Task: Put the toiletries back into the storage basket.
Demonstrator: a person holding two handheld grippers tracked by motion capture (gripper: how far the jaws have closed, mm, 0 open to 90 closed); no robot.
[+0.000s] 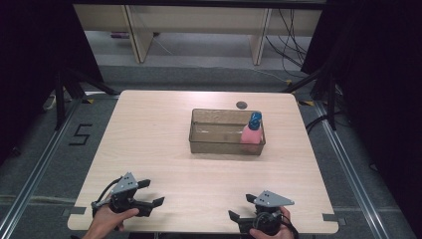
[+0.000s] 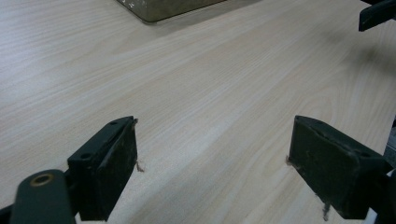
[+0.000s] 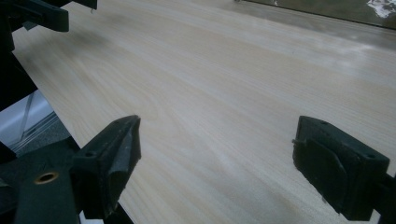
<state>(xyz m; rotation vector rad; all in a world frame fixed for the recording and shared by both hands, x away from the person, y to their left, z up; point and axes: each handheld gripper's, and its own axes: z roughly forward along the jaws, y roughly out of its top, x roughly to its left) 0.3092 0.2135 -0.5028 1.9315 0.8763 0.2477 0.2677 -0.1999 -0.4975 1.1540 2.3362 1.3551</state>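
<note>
Left tongs and right tongs rest low at the near edge of the pale wood-grain worktop, each held in a hand, jaws spread wide with nothing between them. Nearest things lie well apart from both: a translucent brownish rectangular plastic bin past mid-worktop, with a pink bottle with a blue cap standing upright in its right end. In the left gripper view the bin's corner sits far ahead of the jaws.
</note>
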